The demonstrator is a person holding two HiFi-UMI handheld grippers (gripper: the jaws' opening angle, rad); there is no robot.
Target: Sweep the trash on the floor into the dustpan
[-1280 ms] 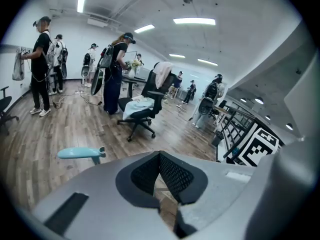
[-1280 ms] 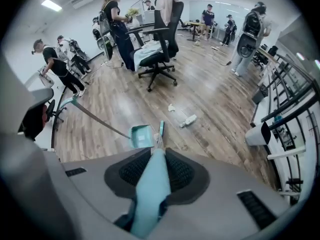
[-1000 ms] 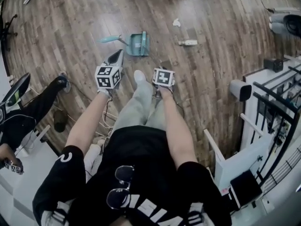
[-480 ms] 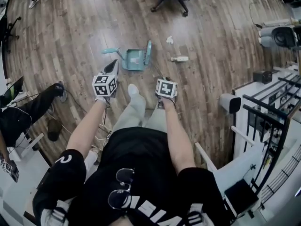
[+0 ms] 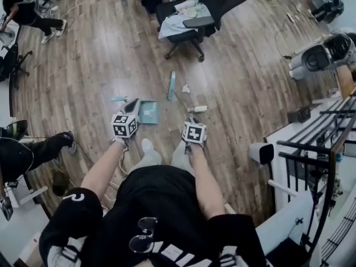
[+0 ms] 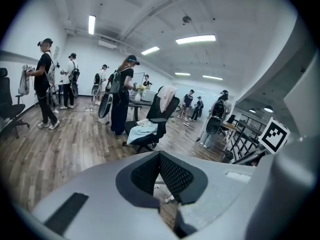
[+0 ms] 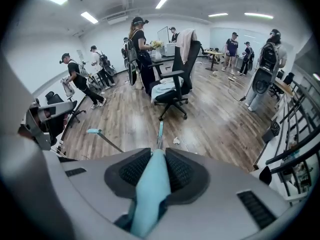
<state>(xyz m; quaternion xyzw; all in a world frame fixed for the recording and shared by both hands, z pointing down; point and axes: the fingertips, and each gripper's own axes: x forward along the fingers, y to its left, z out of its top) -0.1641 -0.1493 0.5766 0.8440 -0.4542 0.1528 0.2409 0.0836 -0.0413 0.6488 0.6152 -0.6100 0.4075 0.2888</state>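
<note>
The right hand-held gripper point(image 7: 156, 159) clamps the teal broom handle point(image 7: 150, 194), its brush head point(image 5: 172, 85) on the floor beside a paper scrap point(image 5: 185, 88). The left hand-held gripper point(image 6: 160, 159), jaws together on nothing, hangs by the dustpan point(image 5: 148, 112). Short, low strokes should draw the scrap toward the pan's mouth.

In the right gripper view only the dustpan point(image 7: 95, 131)'s teal grip and thin rod show. Its pan lies hidden behind the right gripper point(image 7: 158, 156)'s grey body. Beyond the dustpan, the broom point(image 7: 150, 189)'s far end is a thin strip, its bristles too small to make out. Right of the dustpan in the head view, a pale oblong scrap point(image 5: 197, 109) and a white crumpled bit point(image 5: 185, 88) are too small to identify. Left of the dustpan, a person point(image 5: 33, 152) is cut off by the picture's edge.
</note>
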